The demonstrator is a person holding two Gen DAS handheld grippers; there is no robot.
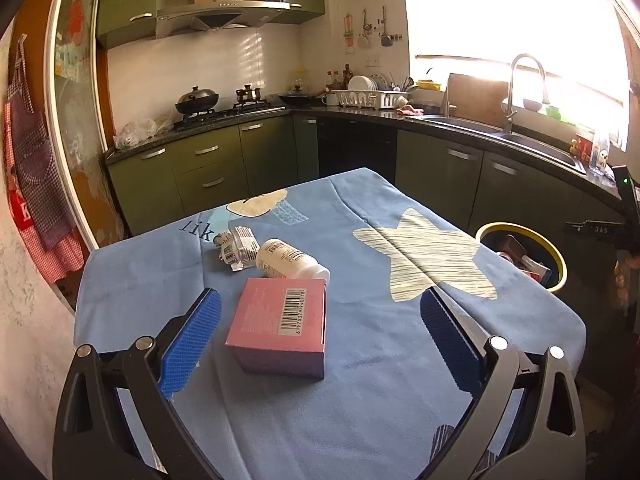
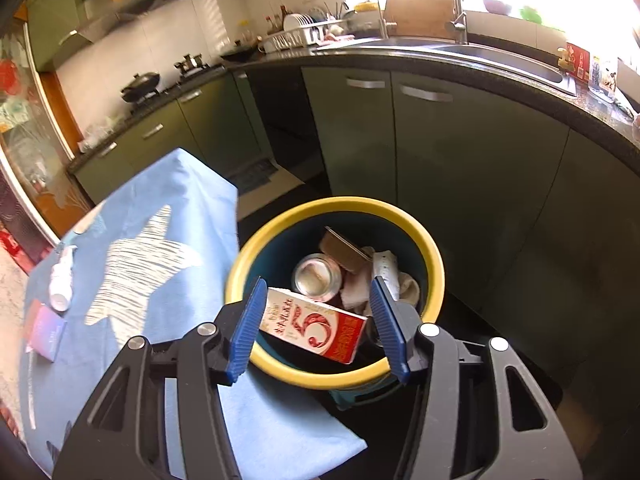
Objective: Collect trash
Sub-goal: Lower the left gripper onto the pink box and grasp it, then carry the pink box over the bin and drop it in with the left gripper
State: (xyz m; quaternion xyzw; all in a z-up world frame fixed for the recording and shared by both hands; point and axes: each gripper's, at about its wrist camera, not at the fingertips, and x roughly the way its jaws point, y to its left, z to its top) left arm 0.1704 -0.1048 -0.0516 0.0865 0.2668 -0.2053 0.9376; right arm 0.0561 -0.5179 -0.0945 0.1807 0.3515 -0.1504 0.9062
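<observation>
Remaining trash lies on the table (image 1: pixel 132 280), which is covered with a loose blue cloth printed with pale stars.

**Pink box** (image 1: pixel 280 326), lower centre of the left wrist view. It rests flat, barcode side up, between the fingers of the left gripper (image 1: pixel 320 336). The jaws stand wide open and hold nothing; neither pad touches the box. The box looks like light, hollow cardboard: stiff on its edges, likely to dent on its broad faces. Take hold across two opposite side walls, low down, with moderate pressure.

**White bottle** (image 1: pixel 290 262), touching or just behind the far edge of the box. It lies on its side. Smooth plastic, probably light; it may roll or slip. Grip across the body, not the cap.

**Crumpled wrapper** (image 1: pixel 238 250), just left of the bottle. Soft and very light; pinch a raised fold.

**Trash bin** (image 2: pixel 248 264), yellow-rimmed, centre of the right wrist view, on the floor just beside the table edge. It already contains a red and white carton (image 2: pixel 316 326), a can and crumpled paper. The right gripper (image 2: pixel 318 314) hovers above it, jaws about half open, pads clear of the carton seen between them.

**Surface and room.** The cloth may wrinkle or drag under a sliding finger. Green cabinets, a stove and a sink line the walls; strong window glare fills the upper right.
</observation>
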